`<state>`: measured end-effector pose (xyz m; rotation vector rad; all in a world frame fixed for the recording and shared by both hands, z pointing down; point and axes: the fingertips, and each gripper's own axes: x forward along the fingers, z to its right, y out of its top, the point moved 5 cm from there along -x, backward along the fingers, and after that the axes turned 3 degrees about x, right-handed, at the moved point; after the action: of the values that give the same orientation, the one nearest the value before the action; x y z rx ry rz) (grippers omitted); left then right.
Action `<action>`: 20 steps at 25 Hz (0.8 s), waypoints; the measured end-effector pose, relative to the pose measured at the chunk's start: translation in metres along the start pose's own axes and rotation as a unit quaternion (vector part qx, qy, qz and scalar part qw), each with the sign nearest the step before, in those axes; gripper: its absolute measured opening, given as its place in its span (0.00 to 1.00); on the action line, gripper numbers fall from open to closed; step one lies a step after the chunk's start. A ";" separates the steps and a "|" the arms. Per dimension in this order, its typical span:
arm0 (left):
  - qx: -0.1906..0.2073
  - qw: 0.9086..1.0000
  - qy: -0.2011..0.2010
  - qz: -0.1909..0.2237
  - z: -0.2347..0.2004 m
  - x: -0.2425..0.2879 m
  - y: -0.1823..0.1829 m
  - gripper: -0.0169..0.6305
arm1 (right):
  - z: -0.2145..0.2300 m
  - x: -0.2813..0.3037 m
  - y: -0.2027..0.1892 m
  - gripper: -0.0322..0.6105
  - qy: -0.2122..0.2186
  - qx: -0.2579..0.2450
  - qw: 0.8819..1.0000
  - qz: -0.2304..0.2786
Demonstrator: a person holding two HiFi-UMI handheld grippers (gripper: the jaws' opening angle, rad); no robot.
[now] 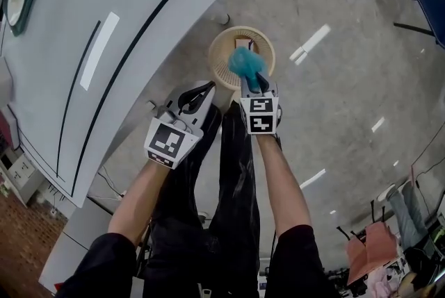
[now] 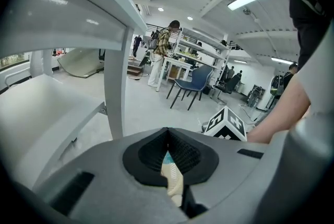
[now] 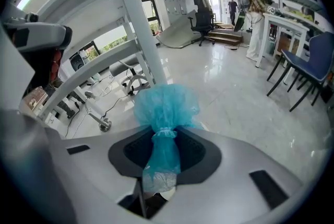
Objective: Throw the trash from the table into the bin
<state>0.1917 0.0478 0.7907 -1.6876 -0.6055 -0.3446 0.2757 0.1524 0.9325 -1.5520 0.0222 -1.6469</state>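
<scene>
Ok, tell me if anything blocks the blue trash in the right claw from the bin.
Nothing visible does. In the head view the blue trash, pinched in the right claw, hangs over the bin's open mouth, with nothing between them.

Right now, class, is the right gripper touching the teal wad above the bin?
Touching. The right gripper view shows the right gripper with its jaws pinched on the neck of the teal wad, with no gap on either side.

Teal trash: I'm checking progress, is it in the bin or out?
Out. The teal trash is clamped in the shut right tool, held over the mouth of the bin, not dropped inside.
</scene>
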 end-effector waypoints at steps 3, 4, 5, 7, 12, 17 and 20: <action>-0.002 1.000 -0.007 0.001 0.002 0.002 -0.001 0.04 | -0.003 0.007 -0.007 0.25 0.010 -0.004 1.000 -0.013; -0.004 1.000 -0.010 0.001 0.002 0.001 -0.002 0.04 | -0.005 0.010 -0.011 0.28 0.013 -0.007 1.000 -0.019; -0.006 1.000 -0.012 0.001 0.002 0.000 -0.002 0.04 | -0.007 0.012 -0.014 0.32 0.017 -0.009 0.999 -0.026; -0.008 1.000 -0.013 0.000 0.002 -0.004 -0.004 0.04 | -0.009 0.013 -0.018 0.40 0.017 -0.015 0.999 -0.029; -0.009 1.000 -0.012 -0.003 -0.002 -0.011 -0.006 0.04 | -0.012 0.012 -0.021 0.48 0.011 -0.021 0.999 -0.023; -0.012 1.000 -0.007 0.001 -0.003 -0.015 -0.002 0.04 | -0.015 0.008 -0.013 0.48 0.015 -0.021 0.999 -0.021; -0.012 1.000 -0.004 0.006 -0.004 -0.019 0.006 0.04 | -0.019 0.000 -0.001 0.48 0.024 -0.027 0.999 -0.024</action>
<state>0.1798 0.0393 0.7759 -1.7145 -0.5986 -0.3386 0.2593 0.1435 0.9284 -1.5644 0.0555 -1.7328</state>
